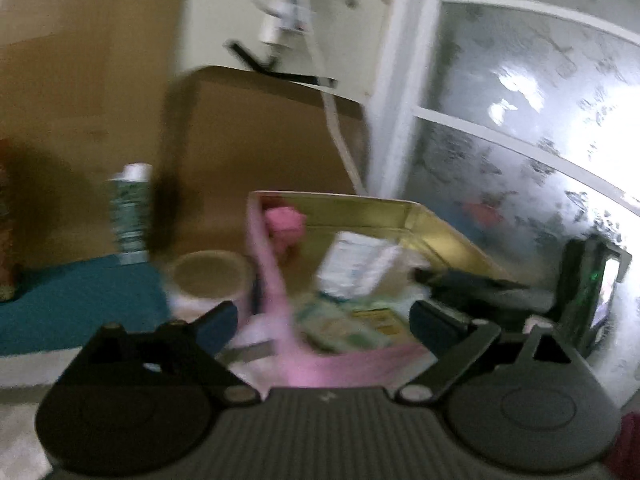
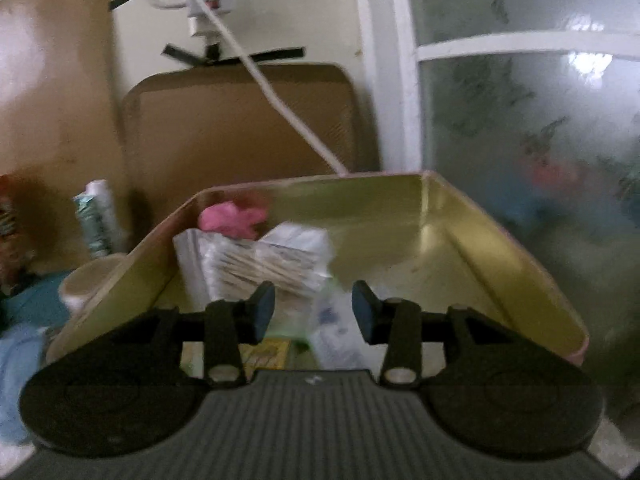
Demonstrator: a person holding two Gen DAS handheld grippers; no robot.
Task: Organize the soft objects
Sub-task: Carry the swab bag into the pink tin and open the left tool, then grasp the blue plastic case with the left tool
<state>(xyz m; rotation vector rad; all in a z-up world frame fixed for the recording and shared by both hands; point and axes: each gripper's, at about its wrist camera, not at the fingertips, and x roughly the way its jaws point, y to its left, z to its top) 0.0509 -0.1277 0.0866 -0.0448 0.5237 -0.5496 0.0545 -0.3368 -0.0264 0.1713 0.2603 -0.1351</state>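
Inside gold tin (image 2: pixel 500 248) near frosted window (image 2: pixel 520 128): pink soft lump (image 2: pixel 230 218) at back corner, white packets (image 2: pixel 256 260) mid-tin. Left gripper (image 1: pixel 324 324) spread wide, empty. Right gripper (image 2: pixel 313 310) part open above packets, gripping nothing. Tape roll (image 1: pixel 208 276) lay beside tin.

No legible text anywhere

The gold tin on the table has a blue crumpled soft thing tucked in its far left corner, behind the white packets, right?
Not quite: the crumpled soft thing is pink, not blue. The right wrist view shows it clearly in the far left corner of the gold tin, behind the white packets; the left wrist view shows the same pink lump.
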